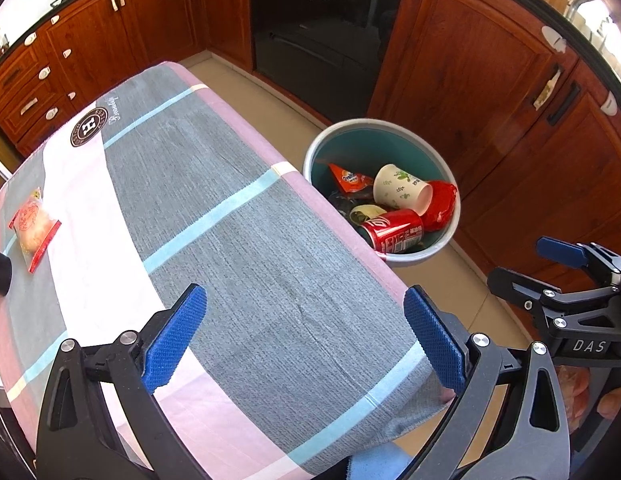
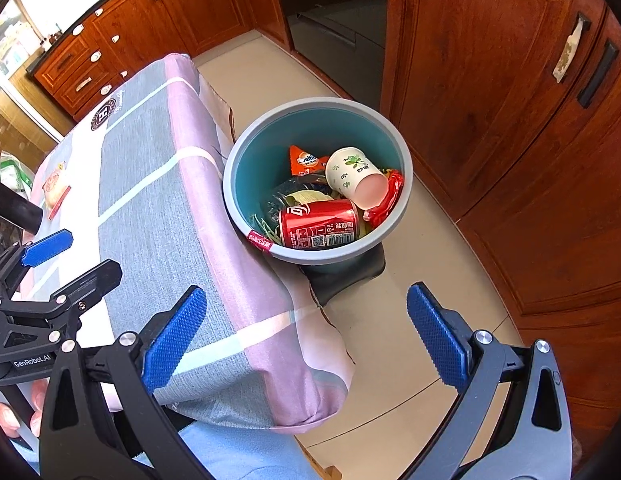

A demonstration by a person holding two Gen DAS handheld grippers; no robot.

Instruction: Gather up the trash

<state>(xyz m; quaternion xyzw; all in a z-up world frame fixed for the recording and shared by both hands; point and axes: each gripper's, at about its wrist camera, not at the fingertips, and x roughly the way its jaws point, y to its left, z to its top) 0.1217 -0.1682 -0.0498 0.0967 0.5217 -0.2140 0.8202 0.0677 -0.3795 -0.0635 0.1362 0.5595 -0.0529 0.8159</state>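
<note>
"DAS" on right gripper [image 1: 590, 346] body; "GenRobot.AI" on left gripper [image 2: 32, 360] body. Round "H" emblem [image 1: 89, 127] w/ script "Beauty" beside it on tablecloth [image 1: 270, 248]. "Ovaltine" on orange packet [image 2: 306, 160] in bin [image 2: 238, 184]. Red can [image 2: 322, 226] has Chinese chars + QR code (too small to read).

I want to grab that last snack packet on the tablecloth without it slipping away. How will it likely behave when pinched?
The snack packet looks like thin, glossy film lying flat on the tablecloth, so it will probably crinkle and flop rather than hold its shape. It seems light, so a push may just slide it. The open left gripper would likely grip best on its red sealed edge.
</note>
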